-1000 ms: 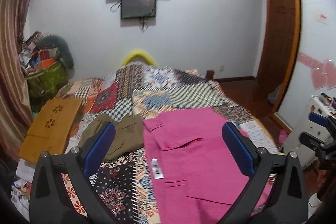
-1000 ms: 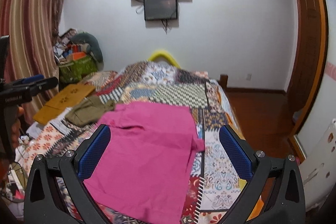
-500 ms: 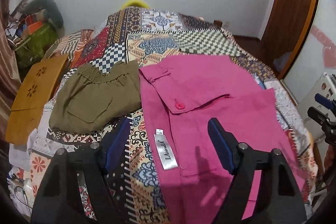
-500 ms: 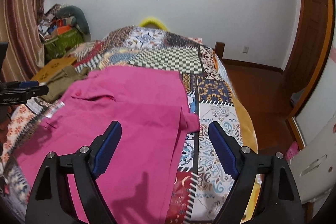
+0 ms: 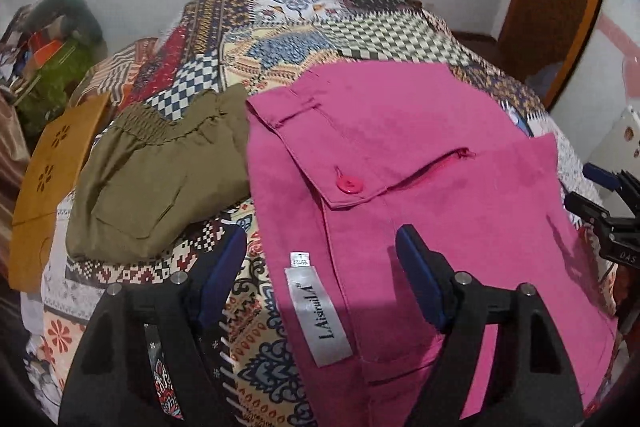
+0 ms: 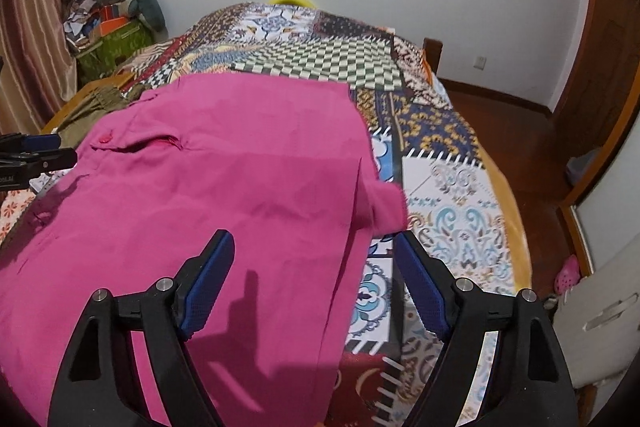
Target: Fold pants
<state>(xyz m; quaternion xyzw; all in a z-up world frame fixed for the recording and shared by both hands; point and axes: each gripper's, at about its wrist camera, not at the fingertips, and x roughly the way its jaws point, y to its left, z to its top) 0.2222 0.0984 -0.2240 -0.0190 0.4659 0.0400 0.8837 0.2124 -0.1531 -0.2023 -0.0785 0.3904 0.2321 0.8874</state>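
Note:
Pink pants point(image 5: 420, 163) lie spread flat on the patchwork bed, waistband and pink button point(image 5: 349, 184) toward the left, a white label point(image 5: 318, 311) near the front. They also show in the right wrist view point(image 6: 224, 167). My left gripper point(image 5: 320, 267) is open just above the waistband edge by the label. My right gripper point(image 6: 314, 267) is open above the pants' right edge, near a folded-out flap point(image 6: 384, 203). Each gripper shows at the edge of the other's view, the right one point(image 5: 600, 203) and the left one point(image 6: 32, 151).
Folded olive shorts point(image 5: 160, 179) lie left of the pink pants. A mustard folded cloth point(image 5: 48, 183) lies further left. The patchwork bedspread point(image 6: 320, 63) covers the bed. Wooden floor and a door point(image 6: 600, 67) are to the right. Clutter point(image 6: 112, 23) is piled by the curtain.
Both grippers have moved down and forward toward the pink pants, which now fill more of each view. Both stay open. The pants have not moved.

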